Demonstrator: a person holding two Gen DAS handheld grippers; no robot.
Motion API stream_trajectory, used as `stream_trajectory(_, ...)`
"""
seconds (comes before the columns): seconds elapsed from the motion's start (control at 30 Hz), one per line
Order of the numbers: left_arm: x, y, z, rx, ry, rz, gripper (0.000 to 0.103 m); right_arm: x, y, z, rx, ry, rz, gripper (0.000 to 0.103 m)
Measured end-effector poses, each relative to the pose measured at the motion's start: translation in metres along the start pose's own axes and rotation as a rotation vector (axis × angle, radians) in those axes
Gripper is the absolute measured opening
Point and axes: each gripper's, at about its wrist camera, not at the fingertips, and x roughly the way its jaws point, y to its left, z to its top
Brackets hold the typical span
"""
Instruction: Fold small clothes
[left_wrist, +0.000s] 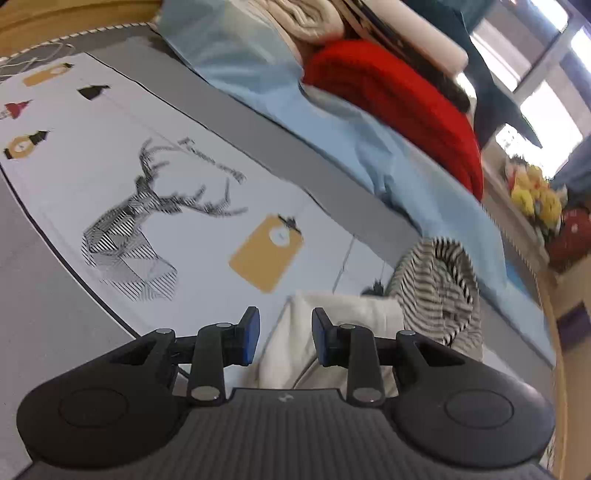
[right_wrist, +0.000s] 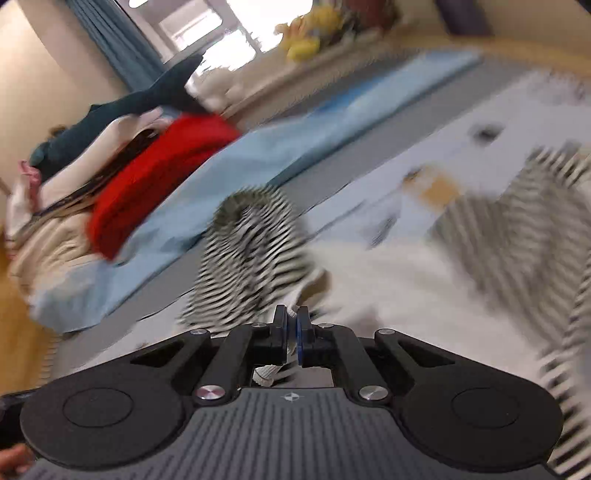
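The left gripper (left_wrist: 285, 334) hangs over the near edge of the garment (left_wrist: 321, 343), its fingers (left_wrist: 251, 334) set apart with cream cloth showing in the gap and nothing between the pads. Only part of the garment shows in the left view: a cream panel, cut off below by the gripper body, and a striped sleeve (left_wrist: 441, 291) bunched in a hump just beside it. It lies on a printed mat (left_wrist: 122, 177) with a deer head (left_wrist: 144, 221) and yellow tags (left_wrist: 266, 253); what carries the mat cannot be made out. Behind the mat, a blue sheet (left_wrist: 369, 147) lies under a red knit (left_wrist: 399, 99) and a stack of other folded cloth, its top cut off by the frame.

The right view is badly smeared. The right gripper (right_wrist: 291, 332) has its fingers (right_wrist: 280, 325) pressed almost together on a thin fold of the garment (right_wrist: 388, 280); a ribbed edge shows below them. The striped sleeve (right_wrist: 255, 251) rises just ahead. More stripes at the right edge are too blurred to tell whether they belong to the same piece.
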Motion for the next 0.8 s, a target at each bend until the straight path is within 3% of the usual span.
stream_trajectory(0.07,0.008,-0.005,-0.005,0.009,0.039,-0.004,0.033,0.010,-0.020,-0.001,-0.008,0.045,-0.112,0.004)
stream_trajectory(0.13,0.018,-0.008,-0.012,0.013,0.081,-0.005,0.033,0.027,-0.049,-0.005,0.082,0.131,-0.202,0.004)
stream_trajectory(0.2,0.027,-0.011,-0.018,0.023,0.113,-0.002,0.033,0.035,-0.064,-0.008,0.138,0.156,-0.219,0.004)
stream_trajectory(0.37,0.043,-0.009,-0.026,0.016,0.162,-0.001,0.033,0.026,-0.059,-0.005,0.111,0.120,-0.281,0.004)
stream_trajectory(0.47,0.050,-0.011,-0.029,0.024,0.175,0.009,0.033,0.040,-0.073,-0.010,0.146,0.240,-0.291,0.007)
stream_trajectory(0.57,0.054,-0.021,-0.032,0.052,0.178,-0.002,0.033,0.031,-0.068,-0.007,0.117,0.158,-0.373,0.010)
stream_trajectory(0.63,0.055,-0.031,-0.035,0.095,0.177,-0.015,0.033,0.022,-0.060,0.000,0.085,0.070,-0.360,0.010)
stream_trajectory(0.7,0.059,-0.038,-0.039,0.132,0.186,-0.035,0.033,0.019,-0.050,0.004,0.048,0.022,-0.291,0.011)
stream_trajectory(0.77,0.068,-0.037,-0.044,0.139,0.216,-0.030,0.033,0.027,-0.049,0.005,0.051,0.073,-0.182,0.023)
stream_trajectory(0.8,0.076,-0.034,-0.047,0.140,0.243,0.014,0.033,0.035,-0.052,0.003,0.076,0.130,-0.133,0.031)
